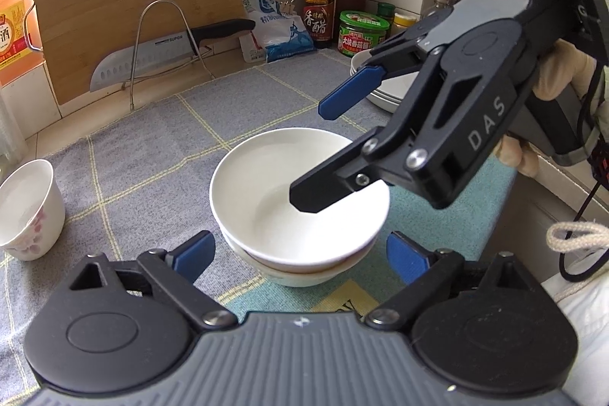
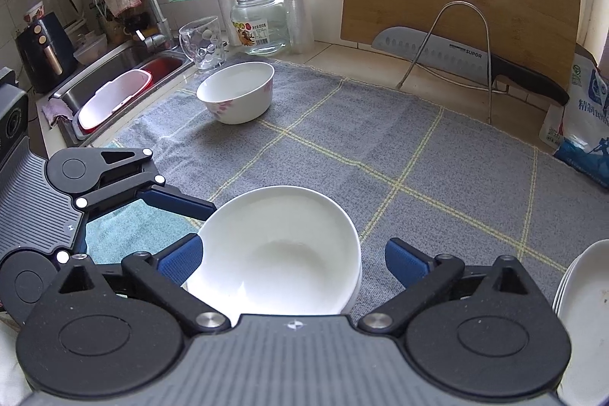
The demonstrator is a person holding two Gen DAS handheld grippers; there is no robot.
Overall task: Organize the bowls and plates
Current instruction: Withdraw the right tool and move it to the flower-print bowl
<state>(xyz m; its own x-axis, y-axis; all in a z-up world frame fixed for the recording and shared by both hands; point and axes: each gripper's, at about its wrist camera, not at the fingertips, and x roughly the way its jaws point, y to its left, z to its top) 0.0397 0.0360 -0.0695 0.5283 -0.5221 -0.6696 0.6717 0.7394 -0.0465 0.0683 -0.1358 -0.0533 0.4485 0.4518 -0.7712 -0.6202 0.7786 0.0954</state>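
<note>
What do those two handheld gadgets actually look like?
Both tongs, left and right, are matte black with silver screws, blue finger pads and ribbed grey bodies. The right one carries "DAS" lettering and black cables. A cream glove grips it.

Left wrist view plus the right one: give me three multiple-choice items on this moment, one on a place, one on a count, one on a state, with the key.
1. Where does the floral bowl stand?
A. On the grey cloth, near the sink
B. Inside the sink
C. On top of the plates

2. How many plain white bowls make up the stack in the middle of the cloth?
A. One
B. Two
C. Four

3. How is the right gripper?
A. Shut on the top bowl's rim
B. Open, one finger over the top bowl
C. Shut on the knife

Key: 1 A, the right wrist view shows it on the cloth, at the corner by the sink. 2 B, the left wrist view shows one bowl nested in another. 3 B, its fingers are spread apart and grip nothing.
</note>
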